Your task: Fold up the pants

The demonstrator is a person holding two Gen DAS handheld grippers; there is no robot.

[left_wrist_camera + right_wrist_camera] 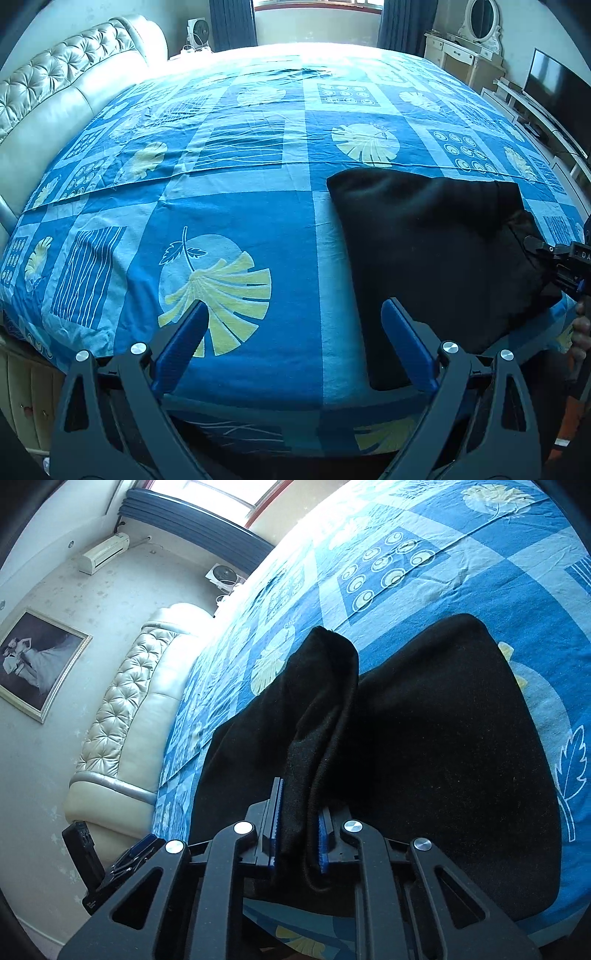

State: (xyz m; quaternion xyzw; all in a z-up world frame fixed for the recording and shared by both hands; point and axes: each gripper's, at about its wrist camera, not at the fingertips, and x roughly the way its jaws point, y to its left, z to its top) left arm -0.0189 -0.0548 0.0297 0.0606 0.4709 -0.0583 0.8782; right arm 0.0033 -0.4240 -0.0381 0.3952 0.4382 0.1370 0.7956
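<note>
Black pants [436,251] lie folded on the blue patterned bedsheet [236,221], toward the bed's near right part. My left gripper [295,314] is open above the sheet; its right finger [406,347] overlaps the pants' near left edge and nothing sits between its pads. My right gripper [297,830] is shut on a bunched edge of the black pants [443,757], and a fold of the cloth rises between its blue pads. In the left wrist view the right gripper [535,247] bites the pants' right edge.
A tufted cream headboard [55,92] runs along the bed's left side. A dresser with a mirror [476,37] and a television [554,92] stand at the right. Curtains [232,22] flank the far window. A framed picture [37,664] hangs on the wall.
</note>
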